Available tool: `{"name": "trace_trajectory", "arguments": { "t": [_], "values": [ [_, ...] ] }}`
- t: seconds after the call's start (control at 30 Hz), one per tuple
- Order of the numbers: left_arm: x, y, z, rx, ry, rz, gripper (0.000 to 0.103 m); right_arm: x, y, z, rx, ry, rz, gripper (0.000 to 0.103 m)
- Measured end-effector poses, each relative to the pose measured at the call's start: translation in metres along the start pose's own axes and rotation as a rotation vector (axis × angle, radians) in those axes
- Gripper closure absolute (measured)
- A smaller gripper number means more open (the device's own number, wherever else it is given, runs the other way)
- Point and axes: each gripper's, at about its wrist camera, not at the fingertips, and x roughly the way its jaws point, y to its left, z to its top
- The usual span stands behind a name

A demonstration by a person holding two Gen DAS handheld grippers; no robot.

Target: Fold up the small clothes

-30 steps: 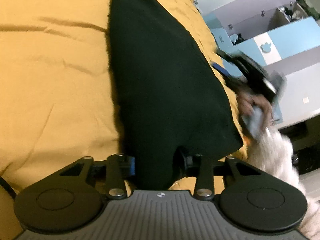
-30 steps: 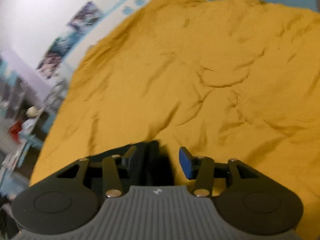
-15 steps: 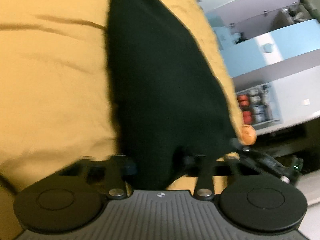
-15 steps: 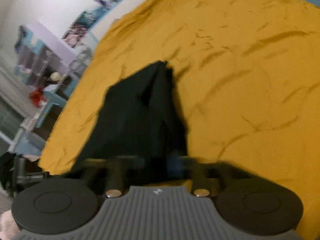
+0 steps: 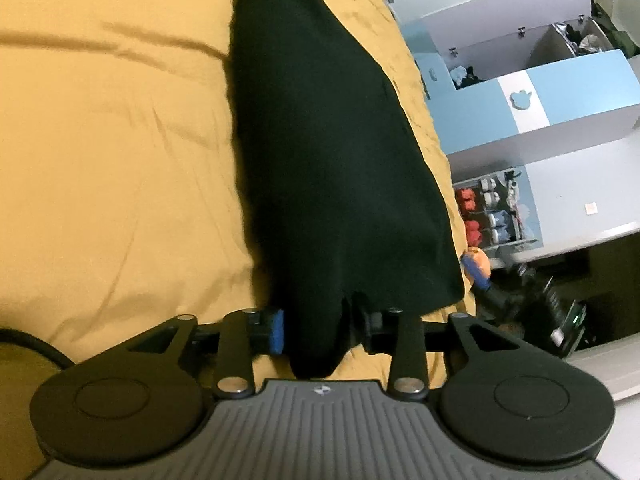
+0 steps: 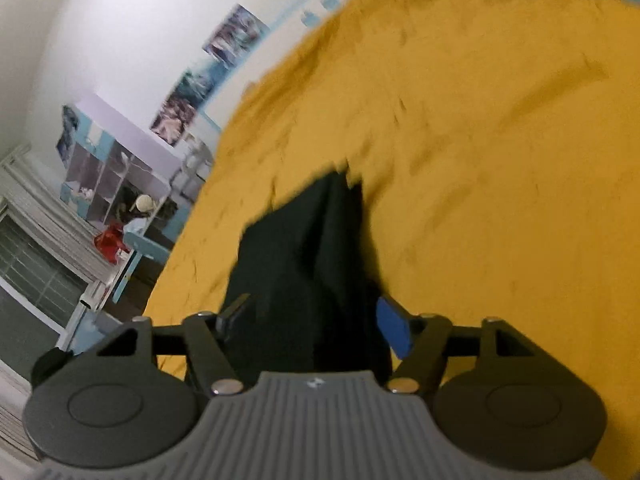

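Scene: a black garment stretched over a mustard-yellow bedspread, held at 2 ends by a person's handheld grippers.

Left gripper: clamped on the near end of the garment; a bunch of black cloth fills the gap between its 2 fingers, the blue pad pressed to the cloth's left side.

Right gripper: dark cloth runs between its 2 fingers, which stand fairly wide; the blue pad sits at the cloth's right edge. Motion blur hides whether the jaws actually pinch the fabric.

Garment, left wrist view: a long dark shape, broad near the camera and narrowing to the far end, lying close to the right edge of the bed.

Garment, right wrist view: folds rise from the fingers to a point against the bedspread.

Right of the bed: a white and light-blue cabinet with a shelf of small red and blue items.

Far left, right wrist view: posters on a white wall above cubby shelving.
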Motion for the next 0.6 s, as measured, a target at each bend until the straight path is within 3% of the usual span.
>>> {"name": "trace_trajectory", "arguments": {
  "t": [0.17, 0.3, 0.43, 0.6],
  "values": [
    [0.009, 0.002, 0.001, -0.025, -0.020, -0.010, 0.046, 0.058, -0.009, 0.059, -0.020, 0.054, 0.051, 0.033],
    [0.023, 0.002, 0.005, -0.037, -0.012, -0.013, 0.041, 0.117, -0.048, 0.094, 0.115, 0.130, 0.053, 0.032],
    [0.029, -0.004, 0.008, -0.017, 0.012, -0.023, 0.029, 0.159, -0.071, 0.108, 0.224, 0.193, 0.130, 0.033],
    [0.033, -0.006, 0.009, -0.018, 0.024, -0.034, 0.025, 0.202, -0.054, 0.100, 0.166, 0.313, 0.193, 0.032]
  ]
}}
